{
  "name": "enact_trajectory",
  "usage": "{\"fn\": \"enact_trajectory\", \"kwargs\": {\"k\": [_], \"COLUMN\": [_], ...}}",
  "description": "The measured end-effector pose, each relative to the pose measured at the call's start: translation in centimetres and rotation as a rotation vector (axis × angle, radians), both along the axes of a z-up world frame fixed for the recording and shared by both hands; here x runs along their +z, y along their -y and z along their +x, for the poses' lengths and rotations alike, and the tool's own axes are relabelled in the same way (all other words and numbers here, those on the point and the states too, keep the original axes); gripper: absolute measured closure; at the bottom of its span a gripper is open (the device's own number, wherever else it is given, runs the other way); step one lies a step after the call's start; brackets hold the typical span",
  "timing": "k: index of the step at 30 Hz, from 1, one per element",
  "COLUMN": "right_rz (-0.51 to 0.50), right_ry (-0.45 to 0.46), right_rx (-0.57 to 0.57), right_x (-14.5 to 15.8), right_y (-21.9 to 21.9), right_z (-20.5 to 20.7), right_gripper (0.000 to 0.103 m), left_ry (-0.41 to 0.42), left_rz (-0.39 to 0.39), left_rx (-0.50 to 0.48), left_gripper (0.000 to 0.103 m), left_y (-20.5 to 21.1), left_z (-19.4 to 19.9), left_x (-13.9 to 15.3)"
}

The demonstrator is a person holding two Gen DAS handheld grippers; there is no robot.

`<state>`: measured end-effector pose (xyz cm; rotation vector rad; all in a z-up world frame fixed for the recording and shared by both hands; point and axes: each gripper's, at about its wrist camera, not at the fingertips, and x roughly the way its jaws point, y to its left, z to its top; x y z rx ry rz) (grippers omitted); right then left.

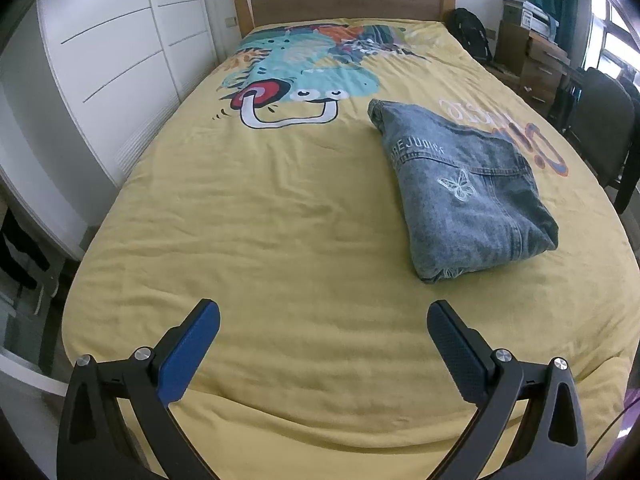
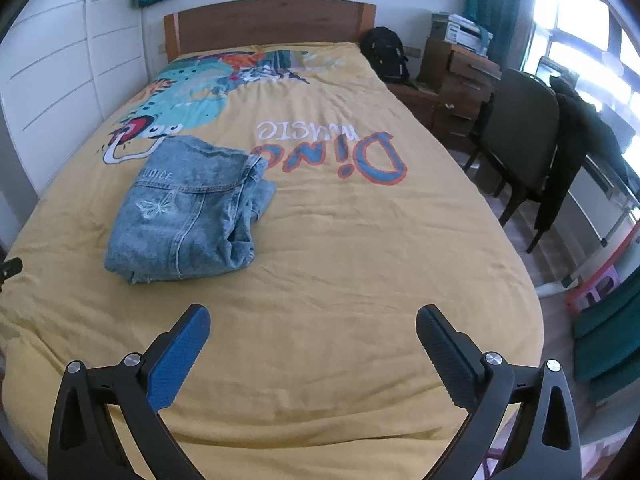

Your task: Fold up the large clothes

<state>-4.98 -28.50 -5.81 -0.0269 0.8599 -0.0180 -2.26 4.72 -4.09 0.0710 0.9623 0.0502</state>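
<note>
You are in a bedroom, standing at the near end of a bed [image 1: 280,240] covered by a yellow duvet with a cartoon dinosaur print; a wooden headboard [image 1: 344,0] closes the far end, white wardrobe doors [image 1: 112,52] run along the left, and a desk chair [image 2: 520,128] with a dark garment over it stands to the right

The denim jacket [image 1: 460,200] lies on the duvet right of the bed's middle line, already folded into a compact rectangle with a white butterfly embroidered on top. From the right wrist view the same bundle [image 2: 188,208] sits to the left and ahead, its right edge showing loose bunched layers, so that side looks the less tidy

Expect the denim to be thick and fairly heavy for a garment: soft enough to bend, yet stiff enough to hold a crease and resist a thin pinch. It should not slip much between textured pads. If you need to square it up, take hold at the stacked edges or corners, gathering all layers at once, since a grip on the top layer alone would likely peel the fold apart

Your left gripper [image 1: 323,316] hovers over the near duvet with its jaws spread wide, holding nothing and touching nothing. Your right gripper [image 2: 313,320] is likewise spread wide and empty, well short of the jacket
</note>
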Motion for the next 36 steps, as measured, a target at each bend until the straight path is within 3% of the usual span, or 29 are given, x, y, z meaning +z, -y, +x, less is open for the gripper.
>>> {"fn": "enact_trajectory", "kwargs": {"k": [36], "right_rz": [-0.006], "right_ry": [-0.023], "right_rx": [0.044], "right_x": [0.48], "right_y": [-0.87], "right_z": [0.26], "right_gripper": [0.0], "left_ry": [-0.04], "left_rz": [-0.011], "left_rx": [-0.002], "left_gripper": [0.001], "left_y": [-0.67], "left_z": [0.36], "left_x": [-0.64]}}
